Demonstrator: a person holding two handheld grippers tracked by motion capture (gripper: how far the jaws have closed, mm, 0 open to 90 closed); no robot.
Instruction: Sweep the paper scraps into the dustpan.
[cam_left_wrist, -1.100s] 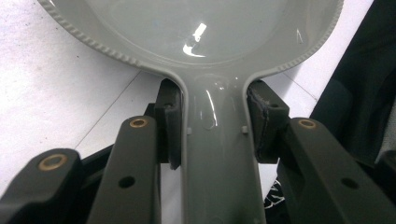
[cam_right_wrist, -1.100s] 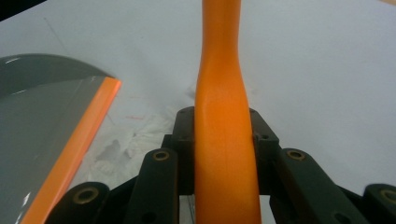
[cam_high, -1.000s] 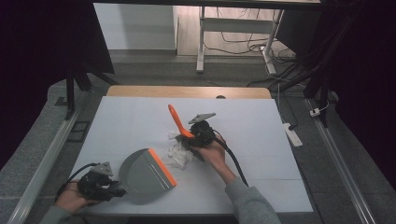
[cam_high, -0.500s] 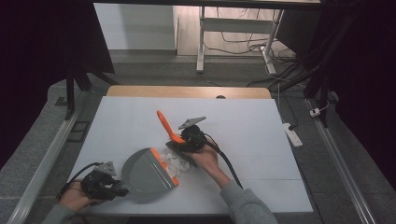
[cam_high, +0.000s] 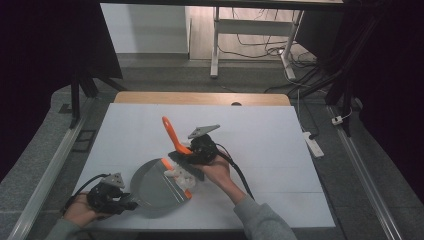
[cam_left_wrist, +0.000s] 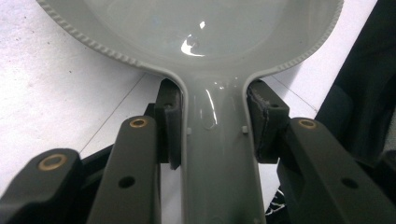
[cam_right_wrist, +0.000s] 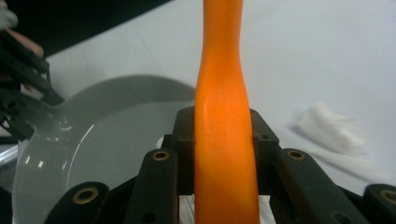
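Observation:
A grey dustpan with an orange lip lies on the white table at the near left. My left gripper is shut on its handle, a pad pressing each side; the pan's bowl spreads ahead. My right gripper is shut on the orange handle of a small black brush, whose head rests at the pan's lip. White crumpled bits lie at that lip under the brush. In the right gripper view the orange handle rises between the jaws, the dustpan to its left, a white wad to its right.
A wooden strip runs along the table's far edge. A power strip lies on the floor to the right, and a desk frame with cables stands beyond. Cables trail from both grippers toward the near edge.
My right gripper has carried the brush left and nearer, dragging the white bits up to the dustpan's lip. The left gripper and dustpan stayed put.

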